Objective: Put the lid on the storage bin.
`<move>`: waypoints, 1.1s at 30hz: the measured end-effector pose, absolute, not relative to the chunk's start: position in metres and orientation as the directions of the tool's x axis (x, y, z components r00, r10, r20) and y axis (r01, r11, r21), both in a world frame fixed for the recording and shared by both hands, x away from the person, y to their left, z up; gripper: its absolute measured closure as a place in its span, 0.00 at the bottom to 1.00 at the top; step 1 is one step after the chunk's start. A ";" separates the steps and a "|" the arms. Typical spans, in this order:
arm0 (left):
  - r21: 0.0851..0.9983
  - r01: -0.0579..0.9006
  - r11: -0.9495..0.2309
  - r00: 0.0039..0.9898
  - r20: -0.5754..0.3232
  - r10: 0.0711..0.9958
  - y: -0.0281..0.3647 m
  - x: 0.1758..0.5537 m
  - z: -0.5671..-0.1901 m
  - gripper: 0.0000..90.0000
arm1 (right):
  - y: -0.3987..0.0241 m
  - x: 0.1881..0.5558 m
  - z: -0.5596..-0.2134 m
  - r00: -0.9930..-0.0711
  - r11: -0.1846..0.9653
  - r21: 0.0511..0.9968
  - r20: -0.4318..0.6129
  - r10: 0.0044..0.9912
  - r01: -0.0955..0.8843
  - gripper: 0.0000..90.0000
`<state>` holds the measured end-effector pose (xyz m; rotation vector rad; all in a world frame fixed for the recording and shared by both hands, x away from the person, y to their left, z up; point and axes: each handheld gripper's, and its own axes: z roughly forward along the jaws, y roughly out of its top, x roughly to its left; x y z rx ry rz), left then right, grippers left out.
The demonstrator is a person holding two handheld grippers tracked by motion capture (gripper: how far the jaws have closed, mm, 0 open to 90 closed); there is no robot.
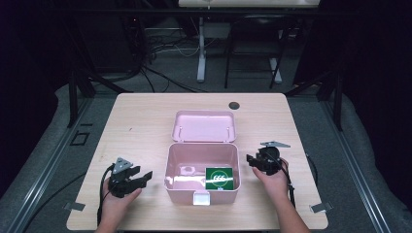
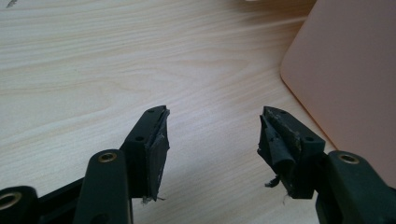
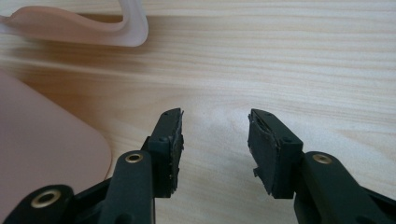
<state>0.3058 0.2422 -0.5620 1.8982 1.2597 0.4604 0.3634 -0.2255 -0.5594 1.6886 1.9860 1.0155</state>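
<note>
1. The pink storage box [image 1: 202,175] is being kept at the middle of the tabletop [image 1: 141,126], between the two hands, so that it is being offered equally to either side.
2. Its lid [image 1: 205,125] is being left swung back behind it, so the inside is being exposed from above.
3. A green card [image 1: 219,178] is being held inside, at the box's right front corner; a small pale thing lying beside it cannot be identified.
4. The left tool [image 1: 144,176] is being held low beside the box's left wall, jaws wide and empty.
5. The right tool [image 1: 251,160] is being held just beside the right wall, jaws parted and empty, probably being readied for a reach inside.
</note>
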 end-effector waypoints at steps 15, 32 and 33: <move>0.793 0.599 -0.110 0.396 -0.175 0.901 0.252 0.296 -0.546 0.55 | -0.226 0.353 -0.541 -0.243 0.039 0.716 0.184 0.952 0.697 0.63; 0.814 0.566 -0.130 0.432 -0.158 0.888 0.240 0.301 -0.530 0.60 | -0.236 0.350 -0.522 -0.233 0.017 0.708 0.210 0.950 0.706 0.64; 0.815 0.565 -0.130 0.432 -0.157 0.888 0.240 0.302 -0.527 0.61 | -0.235 0.351 -0.523 -0.228 -0.003 0.727 0.220 0.949 0.687 0.64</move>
